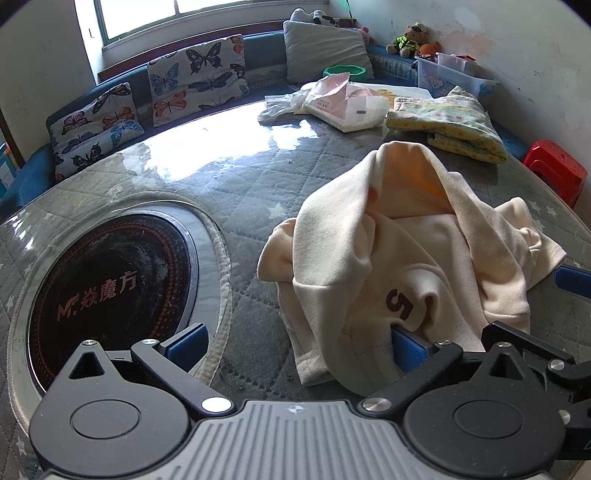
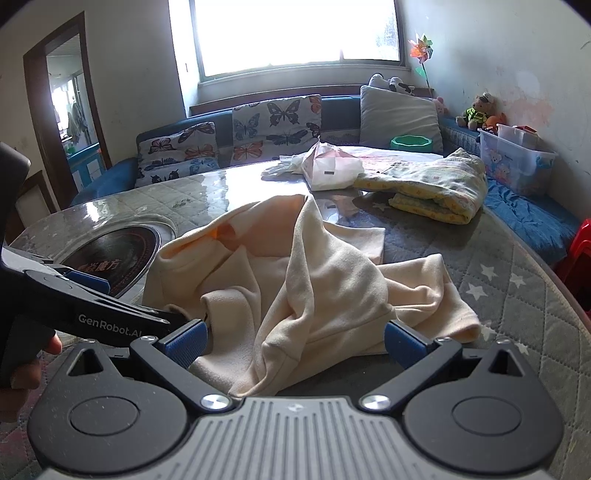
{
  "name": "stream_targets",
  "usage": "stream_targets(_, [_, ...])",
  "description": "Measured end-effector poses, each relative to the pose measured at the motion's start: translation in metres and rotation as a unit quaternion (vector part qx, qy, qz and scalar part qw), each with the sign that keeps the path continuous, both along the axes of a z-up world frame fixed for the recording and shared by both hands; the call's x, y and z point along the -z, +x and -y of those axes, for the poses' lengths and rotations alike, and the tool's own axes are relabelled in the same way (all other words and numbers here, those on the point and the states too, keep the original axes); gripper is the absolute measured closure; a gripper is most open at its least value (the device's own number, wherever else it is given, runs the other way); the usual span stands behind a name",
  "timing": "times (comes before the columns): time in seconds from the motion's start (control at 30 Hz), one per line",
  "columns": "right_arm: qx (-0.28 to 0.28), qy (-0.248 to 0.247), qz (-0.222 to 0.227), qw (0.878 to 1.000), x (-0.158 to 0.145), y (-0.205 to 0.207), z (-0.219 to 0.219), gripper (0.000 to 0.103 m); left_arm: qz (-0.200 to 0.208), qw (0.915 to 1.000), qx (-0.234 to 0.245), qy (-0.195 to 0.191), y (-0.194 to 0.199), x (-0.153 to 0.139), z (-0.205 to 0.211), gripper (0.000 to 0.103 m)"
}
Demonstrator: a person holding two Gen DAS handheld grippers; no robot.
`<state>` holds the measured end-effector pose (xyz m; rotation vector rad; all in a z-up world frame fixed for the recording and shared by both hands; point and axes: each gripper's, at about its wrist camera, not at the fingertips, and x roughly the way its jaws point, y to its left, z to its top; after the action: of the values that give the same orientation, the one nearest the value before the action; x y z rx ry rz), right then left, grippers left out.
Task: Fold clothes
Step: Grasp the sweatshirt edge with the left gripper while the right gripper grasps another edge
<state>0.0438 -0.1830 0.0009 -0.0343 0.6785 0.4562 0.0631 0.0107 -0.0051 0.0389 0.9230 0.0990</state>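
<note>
Both sets of jaws stand wide apart, gripping nothing. Left gripper: its right finger is tucked under a fold of the cream garment; its left finger is over the table beside the cooktop. Right gripper: the garment's near edge lies crumpled between its fingers, seemingly touching the left one. Garment heaped, unfolded, on the table. Folded yellow cloth lies well behind it.

Blown-out daylight from the window, glare on the tabletop, fisheye-curved edges.
</note>
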Motion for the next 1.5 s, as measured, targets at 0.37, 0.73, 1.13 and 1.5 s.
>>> stream_targets(0.37, [0.01, -0.007, -0.002, 1.0, 0.004, 0.008, 0.003, 0.001, 0.0, 1.0, 0.001, 0.0, 0.006, 0.001, -0.001, 0.0])
stream_targets(0.73, [0.016, 0.002, -0.013, 1.0, 0.008, 0.017, 0.009, 0.014, 0.009, 0.9999, 0.009, -0.005, 0.011, -0.003, -0.003, 0.0])
stream_targets(1.13, [0.011, 0.006, -0.019, 1.0, 0.01, 0.024, 0.008, 0.038, 0.024, 0.9992, 0.027, -0.017, 0.017, -0.013, -0.003, 0.019])
stream_targets(1.5, [0.0, 0.007, -0.006, 1.0, 0.002, 0.031, 0.005, 0.037, 0.057, 0.9967, 0.043, -0.039, 0.018, -0.039, -0.015, 0.018])
